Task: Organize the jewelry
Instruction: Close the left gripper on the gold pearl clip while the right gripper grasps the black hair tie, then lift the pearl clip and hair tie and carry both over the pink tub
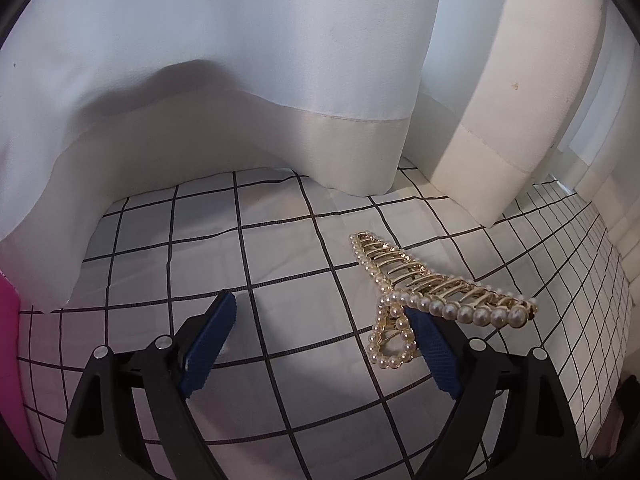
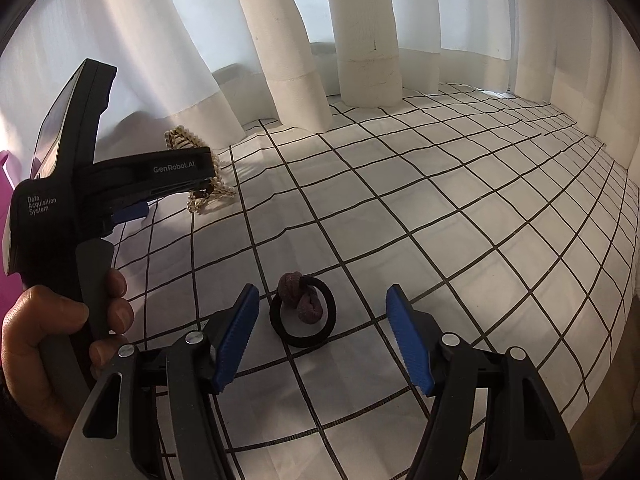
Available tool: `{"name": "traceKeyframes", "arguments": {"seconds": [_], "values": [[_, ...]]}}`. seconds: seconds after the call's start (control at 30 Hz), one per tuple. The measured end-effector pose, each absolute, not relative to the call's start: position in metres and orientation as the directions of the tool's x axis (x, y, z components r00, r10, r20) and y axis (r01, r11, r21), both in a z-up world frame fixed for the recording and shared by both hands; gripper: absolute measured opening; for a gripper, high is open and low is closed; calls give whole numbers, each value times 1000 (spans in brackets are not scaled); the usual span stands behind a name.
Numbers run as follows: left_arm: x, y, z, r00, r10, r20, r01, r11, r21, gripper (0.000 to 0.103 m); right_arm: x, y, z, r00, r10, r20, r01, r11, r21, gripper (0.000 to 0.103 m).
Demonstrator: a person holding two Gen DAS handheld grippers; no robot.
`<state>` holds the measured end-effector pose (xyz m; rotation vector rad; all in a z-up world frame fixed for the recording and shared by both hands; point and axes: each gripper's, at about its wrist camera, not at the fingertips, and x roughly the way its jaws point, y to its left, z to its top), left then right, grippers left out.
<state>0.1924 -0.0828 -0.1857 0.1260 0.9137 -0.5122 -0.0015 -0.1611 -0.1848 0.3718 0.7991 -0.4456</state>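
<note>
A white cloth [image 2: 440, 208] with a black grid covers the surface. On it lie a pearl hair claw [image 1: 432, 296] near the curtain hems [image 1: 352, 128], which touch the cloth, and, well apart, a black hair tie [image 2: 303, 316] with a brownish knot.

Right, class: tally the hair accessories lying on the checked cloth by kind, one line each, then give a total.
Pearl hair claw clip: 1
Black hair tie with a knotted brown bow: 1
Total: 2
</note>
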Motion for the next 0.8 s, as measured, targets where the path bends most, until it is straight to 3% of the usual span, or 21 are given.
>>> {"name": "traceKeyframes", "arguments": {"seconds": [0.07,0.13,0.23,0.37,0.43,0.47,0.57,0.8], "values": [[192,-83,-186,501,-371,-782,476,873,-109,86,0,-159,-185,613,-248,-750,510,849,136,51],[192,-85,-186,501,-373,-781,478,871,-110,84,1,-156,-185,607,-259,-751,502,858,110,31],[191,-89,-186,497,-384,-778,486,866,-117,76,1,-153,-185,610,-258,-749,487,868,98,23],[184,-95,-183,478,-427,-768,521,841,-143,53,1,-151,-185,616,-246,-749,474,875,102,19],[180,-98,-182,457,-459,-762,551,818,-163,25,-1,-153,-185,622,-237,-747,472,874,116,19],[177,-102,-182,442,-470,-764,570,805,-165,17,-1,-153,-184,624,-234,-746,471,874,120,19],[168,-111,-181,470,-441,-764,586,804,-103,14,-4,-154,-183,631,-225,-742,471,872,136,18],[166,-110,-180,467,-435,-770,568,815,-116,12,-12,-154,-180,647,-217,-731,470,868,159,18]]}}
